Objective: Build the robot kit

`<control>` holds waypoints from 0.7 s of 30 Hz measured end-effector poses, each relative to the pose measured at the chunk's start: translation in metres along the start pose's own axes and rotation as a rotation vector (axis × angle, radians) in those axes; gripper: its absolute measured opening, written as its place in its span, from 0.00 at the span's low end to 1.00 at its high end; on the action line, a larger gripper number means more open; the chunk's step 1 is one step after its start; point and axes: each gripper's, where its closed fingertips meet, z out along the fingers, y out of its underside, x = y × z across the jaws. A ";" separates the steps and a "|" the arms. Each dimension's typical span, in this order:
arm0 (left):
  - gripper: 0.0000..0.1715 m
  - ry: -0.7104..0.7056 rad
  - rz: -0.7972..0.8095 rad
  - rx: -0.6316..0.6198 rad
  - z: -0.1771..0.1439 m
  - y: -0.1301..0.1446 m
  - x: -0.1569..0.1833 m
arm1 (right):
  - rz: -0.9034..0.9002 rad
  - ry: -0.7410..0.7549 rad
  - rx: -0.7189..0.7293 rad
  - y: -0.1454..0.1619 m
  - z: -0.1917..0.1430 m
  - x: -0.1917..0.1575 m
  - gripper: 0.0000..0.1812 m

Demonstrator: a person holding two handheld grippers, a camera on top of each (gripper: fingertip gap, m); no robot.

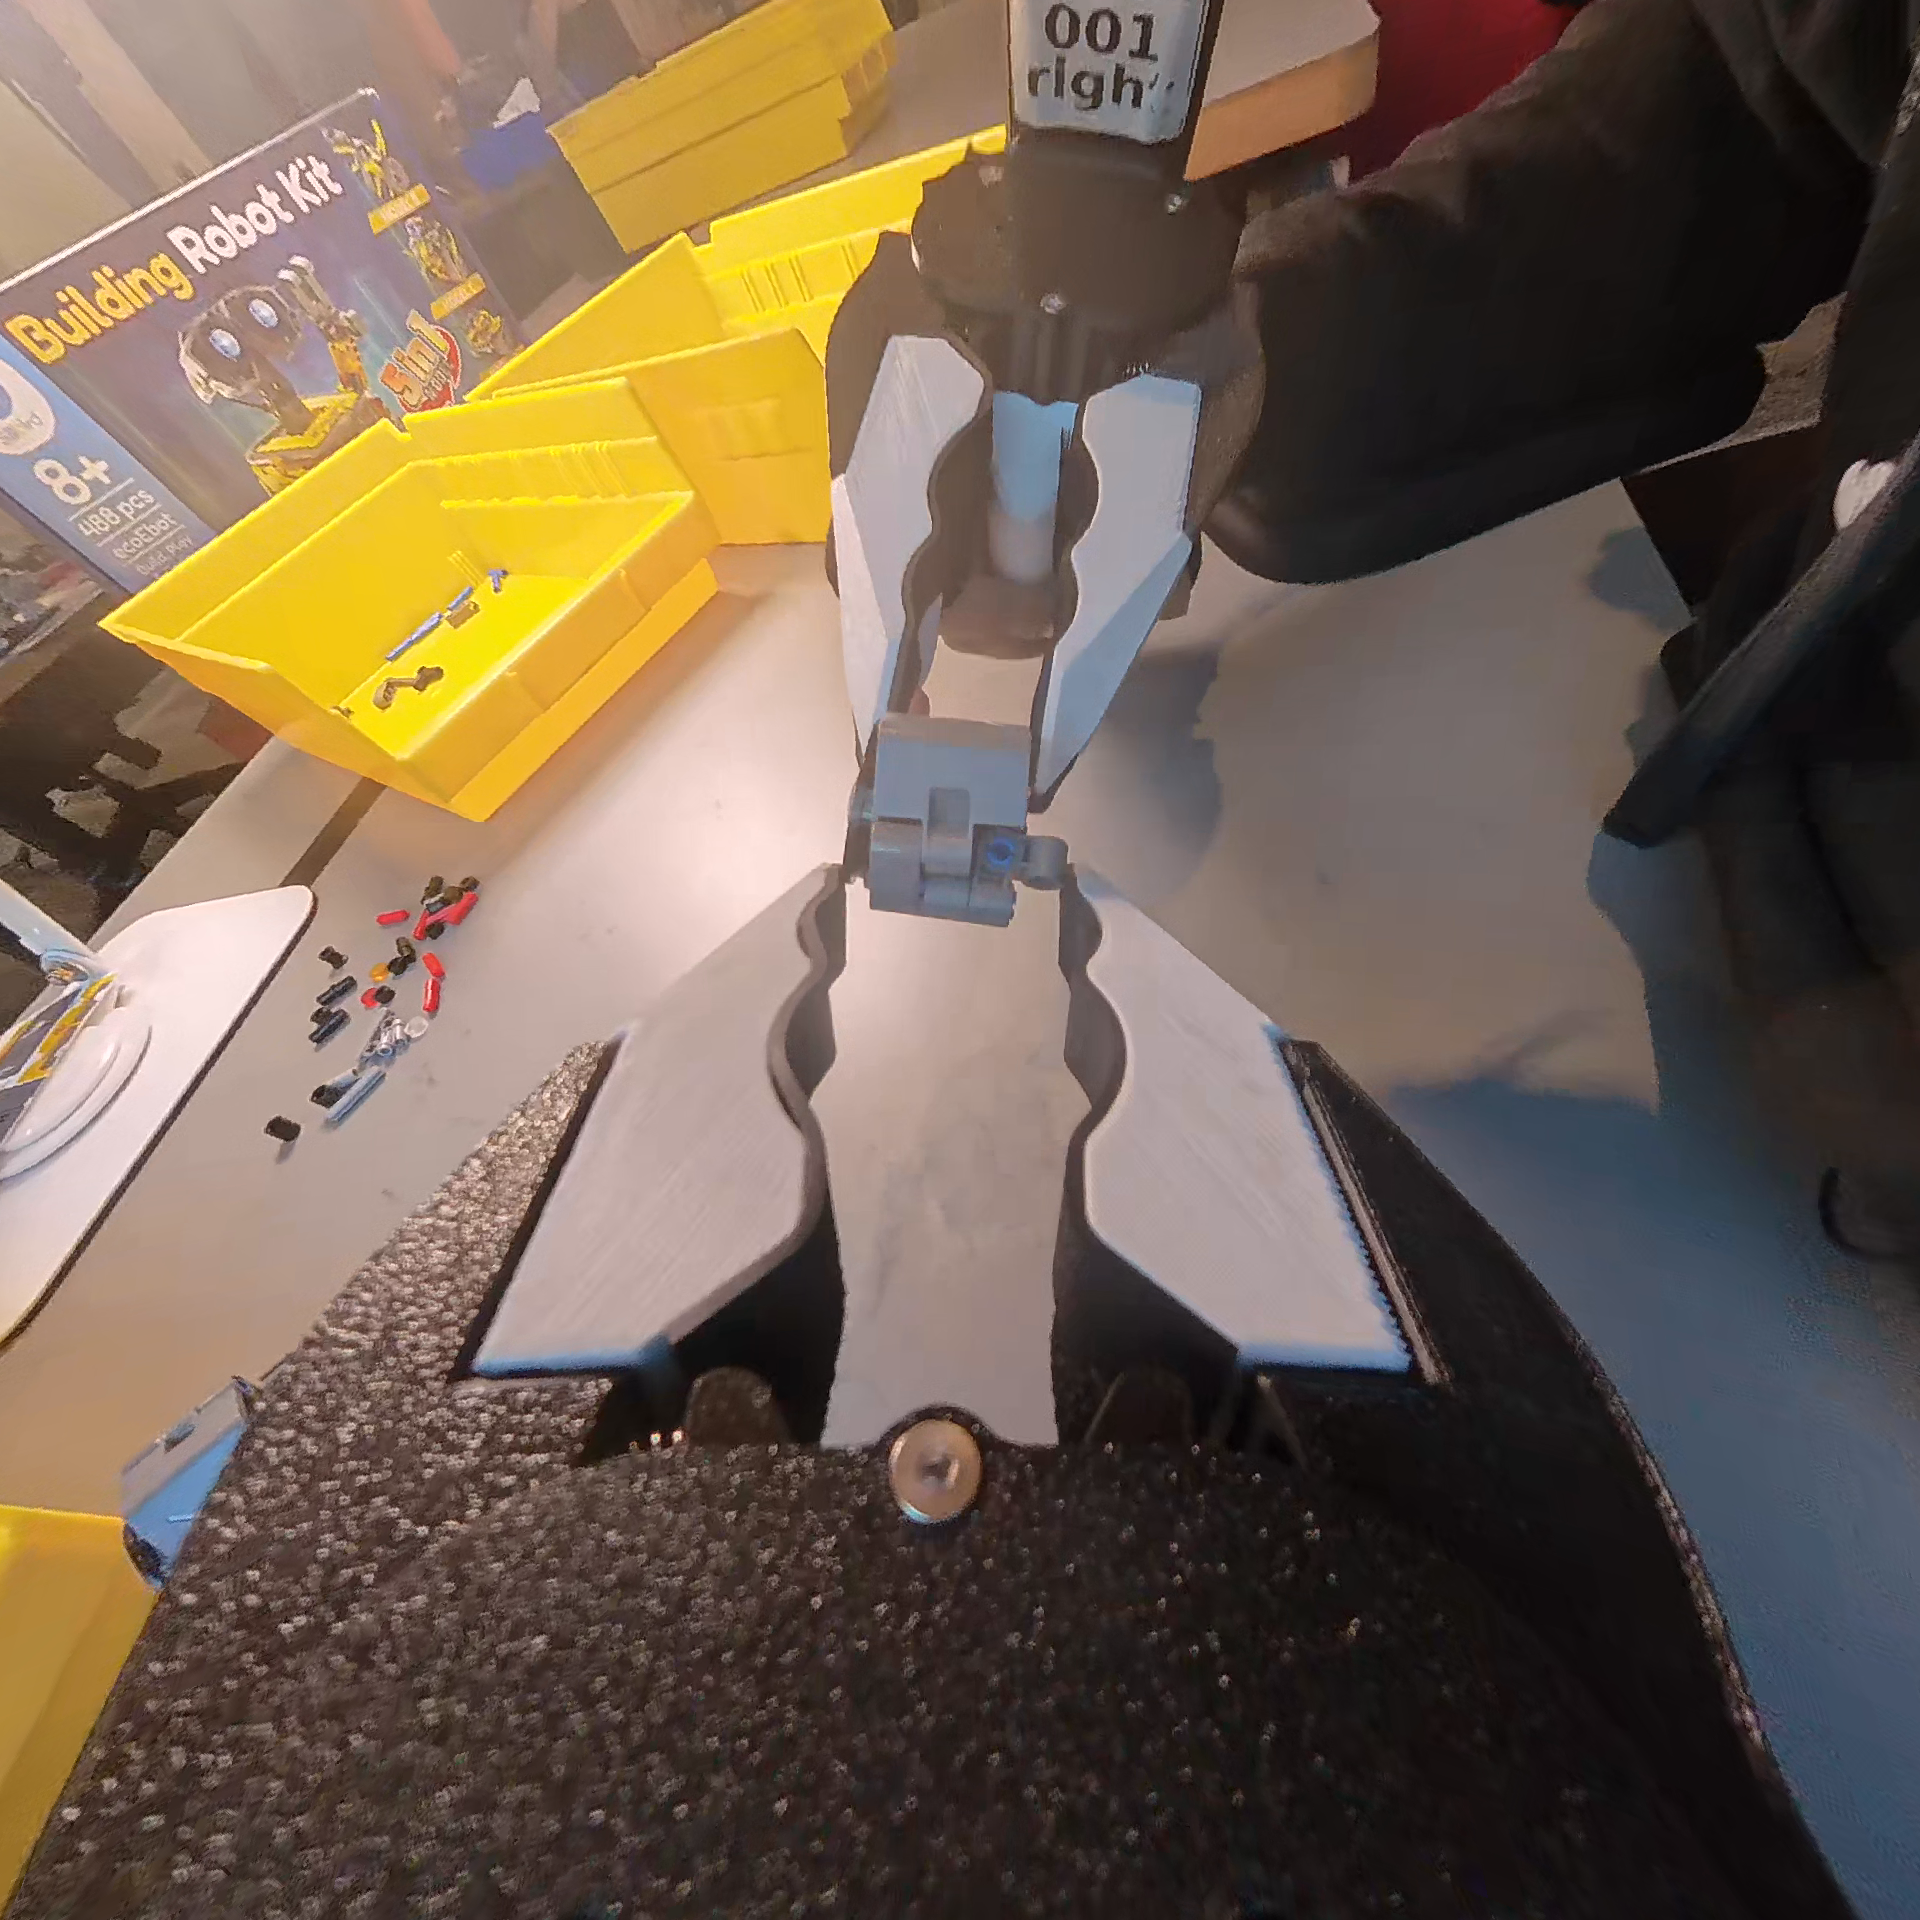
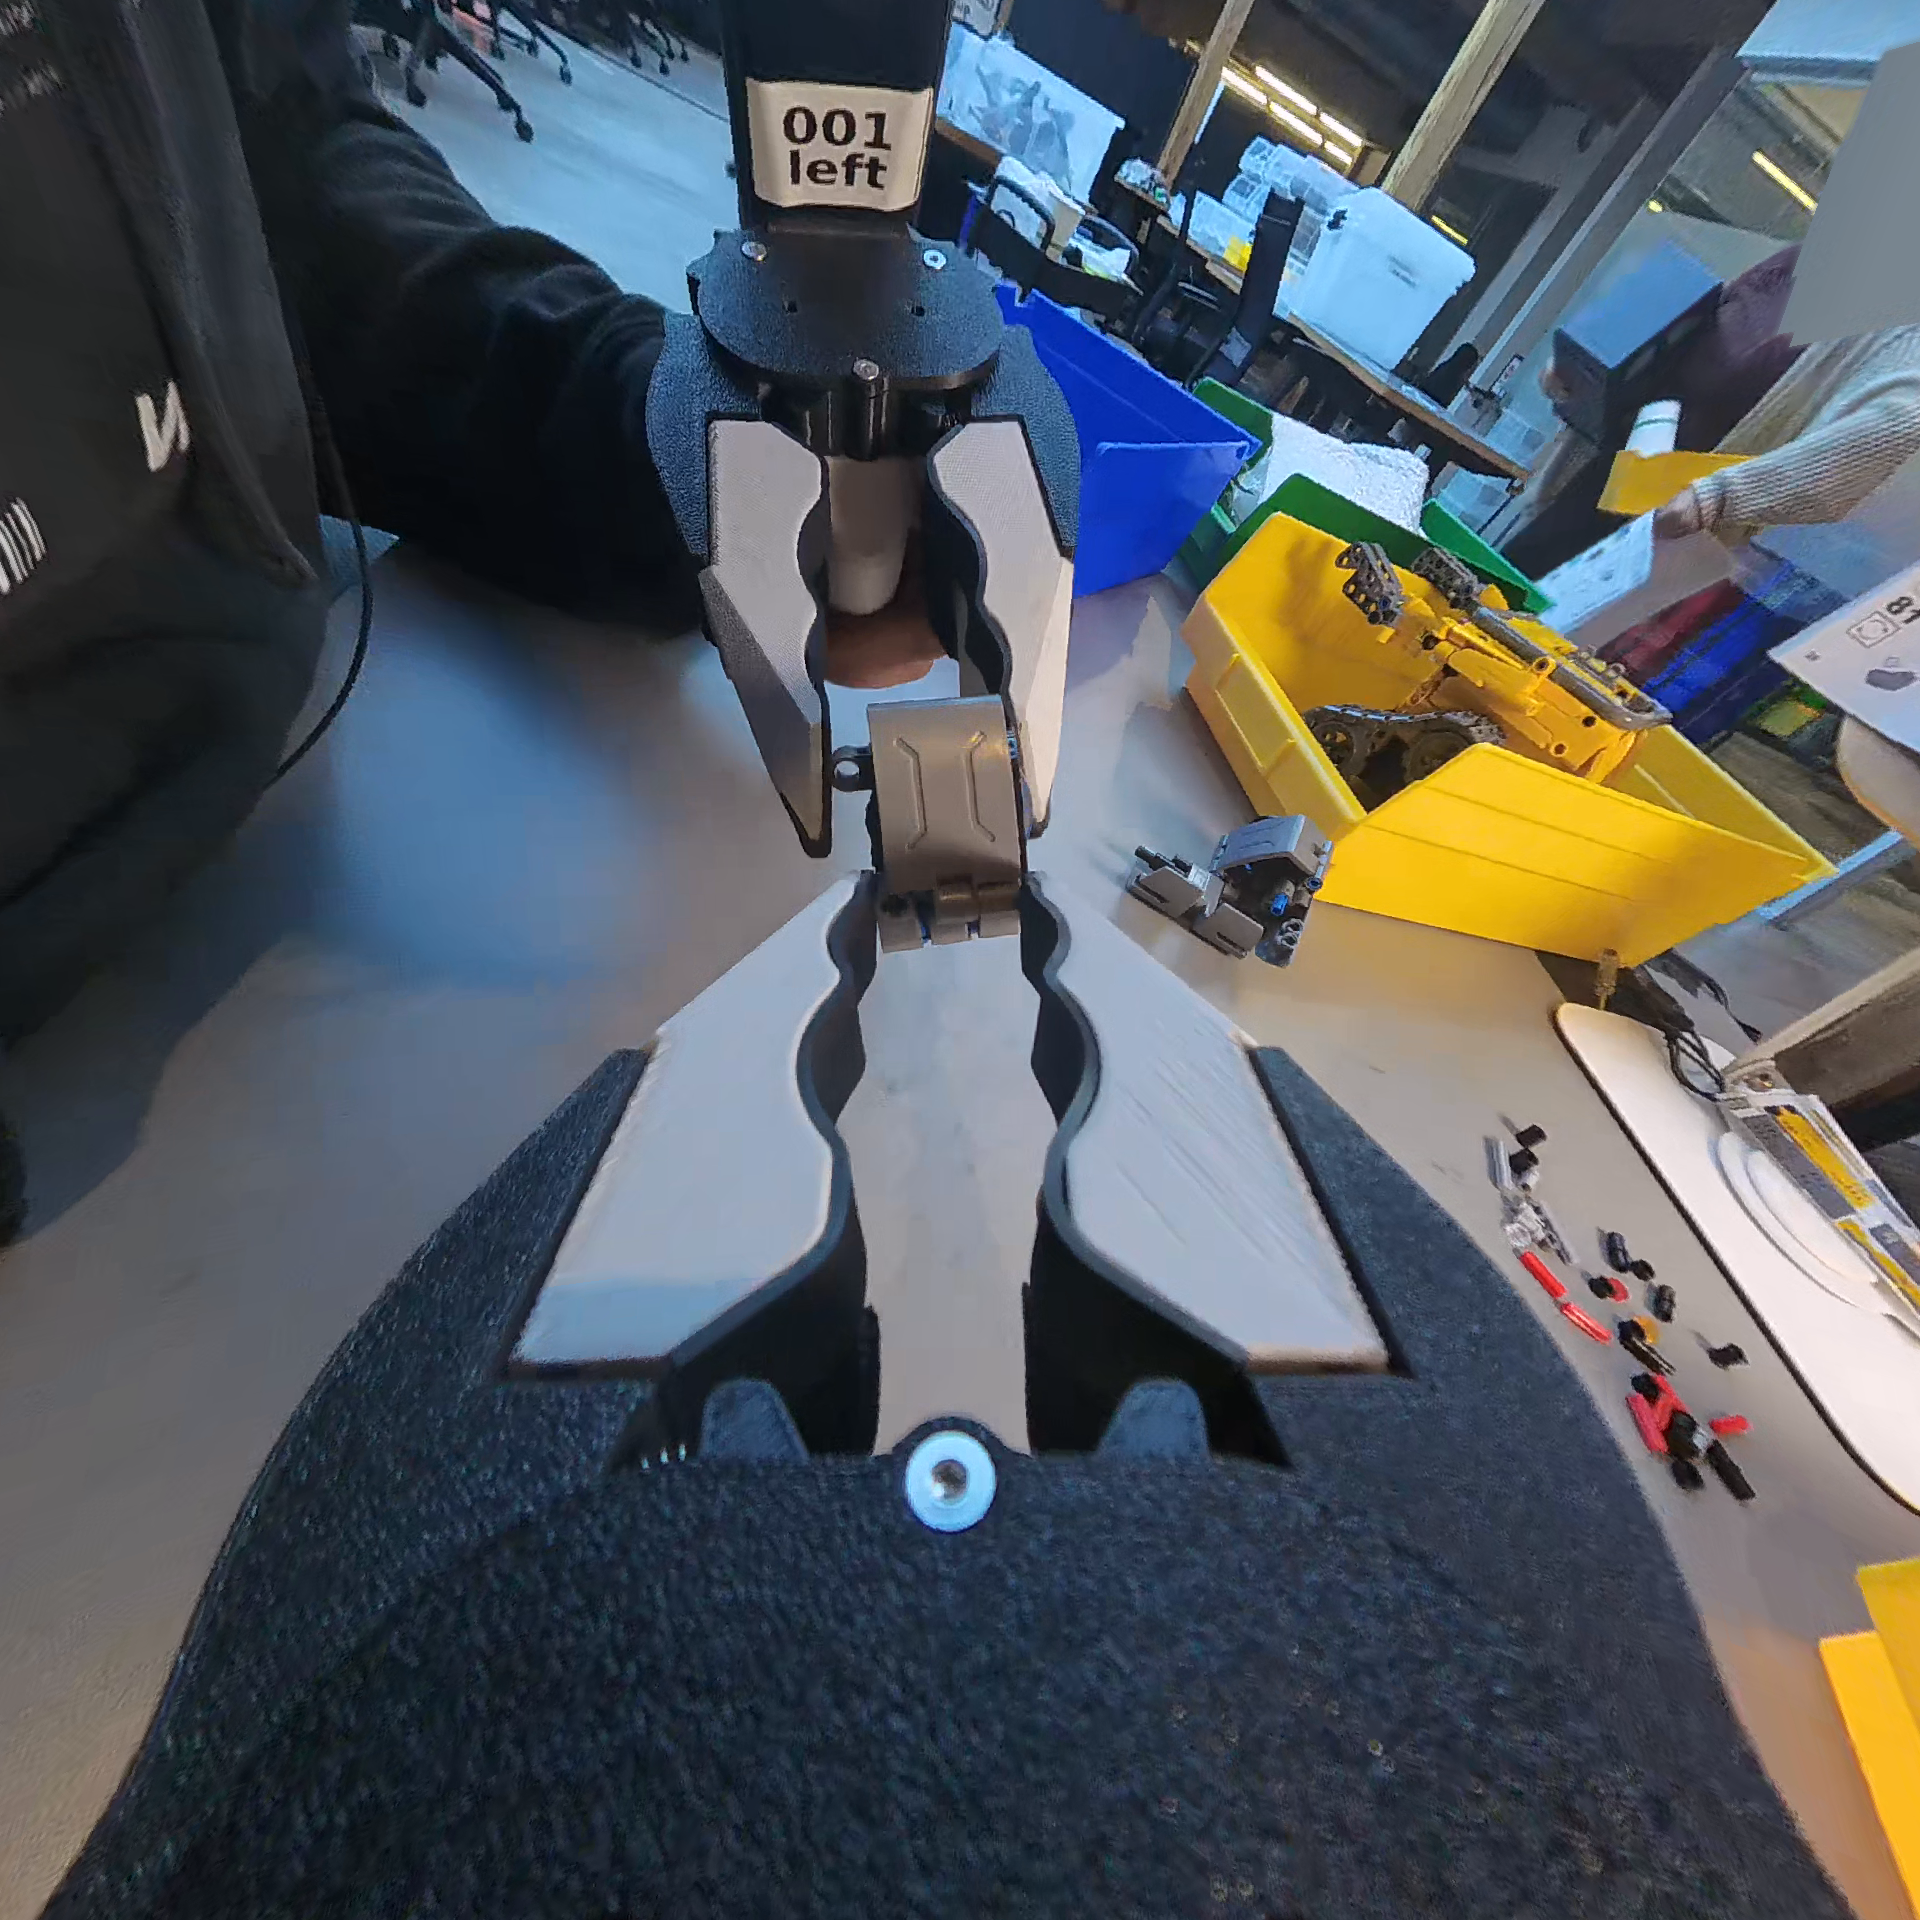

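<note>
Both grippers pinching one small grey plastic brick assembly [image 1: 940, 831] from two sides, up above the pale grey counter [image 1: 644, 831]. Left gripper [image 1: 951, 899] with jaws closed on the low end of the grey piece, fingertips touching its sides. Right gripper [image 1: 951, 774] with jaws closed on the top end of the same piece, pointing back at the left one. A tiny blue pin showing on the side of the grey piece, next to a small grey loop sticking out.

In the right wrist view, the same grey piece [image 2: 943, 821] held between the right gripper [image 2: 945, 894] below and the left gripper [image 2: 925, 821] above. A black sleeve [image 2: 488, 416] behind the left gripper.

Near the grey piece, lying on the counter: a second grey brick assembly with black bits [image 2: 1231, 888]. Just past that, a yellow plastic bin [image 2: 1538, 862] holding a yellow and black brick vehicle [image 2: 1475, 665]. Behind that bin, a blue bin [image 2: 1122, 436] and a green bin [image 2: 1340, 509].

Farther from the grey piece, a scatter of small red, black and silver pins [image 1: 384, 987] on the counter, beside a white flat board [image 1: 156, 1039]. Beyond the pins, an open yellow tray [image 1: 436, 623] with a few small parts inside, and a blue cardboard toy box [image 1: 260, 312] standing behind it.
</note>
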 end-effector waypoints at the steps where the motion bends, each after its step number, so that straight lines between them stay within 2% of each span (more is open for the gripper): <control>1: 0.24 0.007 -0.005 0.013 -0.002 -0.002 0.000 | 0.018 -0.006 0.015 -0.002 0.000 0.000 0.14; 6: 0.19 0.017 -0.011 0.079 -0.017 -0.010 -0.003 | 0.120 -0.040 0.047 -0.001 -0.004 0.003 0.14; 13: 0.14 0.056 -0.022 0.054 -0.015 -0.006 0.002 | 0.215 -0.104 0.050 0.000 0.001 -0.005 0.14; 21: 0.13 0.049 -0.069 0.064 -0.014 -0.007 0.000 | 0.183 -0.068 0.026 -0.002 -0.001 -0.002 0.13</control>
